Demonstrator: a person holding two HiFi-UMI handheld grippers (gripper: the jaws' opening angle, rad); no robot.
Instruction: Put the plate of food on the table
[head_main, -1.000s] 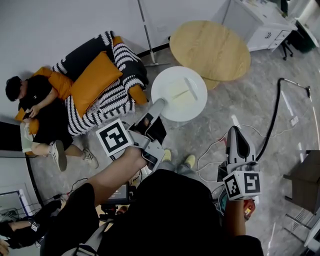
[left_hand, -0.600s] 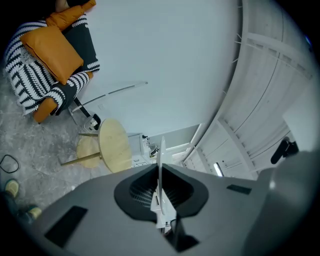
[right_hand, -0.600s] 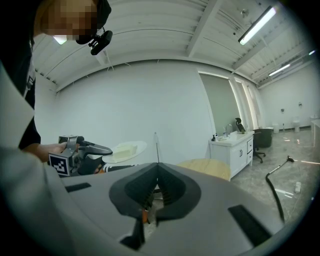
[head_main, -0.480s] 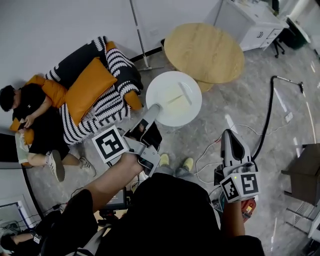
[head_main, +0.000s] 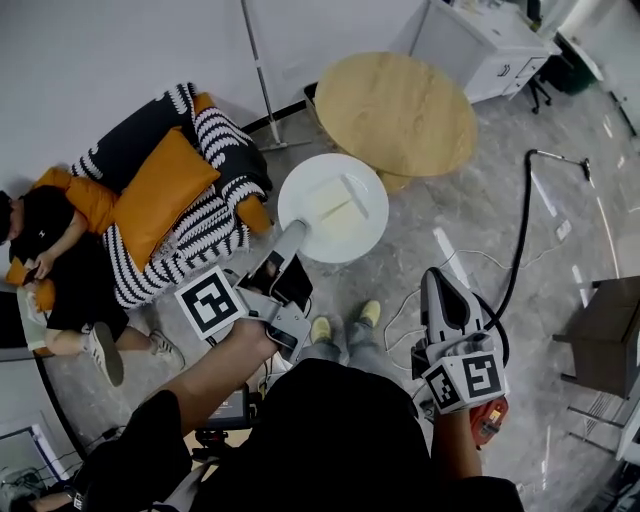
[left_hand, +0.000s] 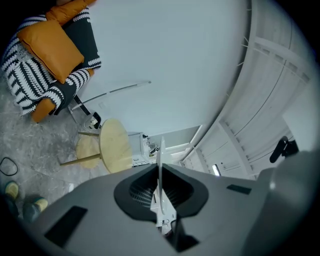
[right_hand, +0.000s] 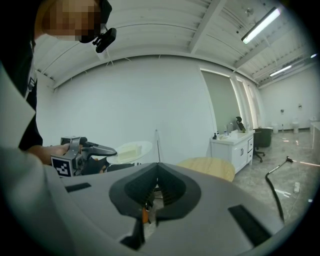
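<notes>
Left gripper (head_main: 297, 234): fingers pinched narrow on the near rim of the white plate (head_main: 352, 240), which juts out level ahead of it. Pale slabs of food (head_main: 330, 203) lie on top. In the left gripper view the rim stands edge-on right between the fingers.

Plate is in the air over the floor (head_main: 470, 215), just short of the round wooden worktop (head_main: 395, 110). In the head view its far edge nearly meets the worktop's near edge (heights differ, so the true gap cannot be told).

Change over the last second:
- The striped sofa (head_main: 200, 215) and the person (head_main: 60, 250) lying beside it have slid toward the left edge of the head view.
- The worktop has come a little lower in that view, nearer the carrier.
- Plate keeps its place ahead of the carrier, same tilt, same grip, food unshifted.

Reading: the carrier is walking the plate to the worktop. The carry looks well along; the set-down is not yet begun.

Right gripper (head_main: 437, 280): fingers together, nothing between them. It rides at the carrier's right side and takes no part in the carry.
</notes>
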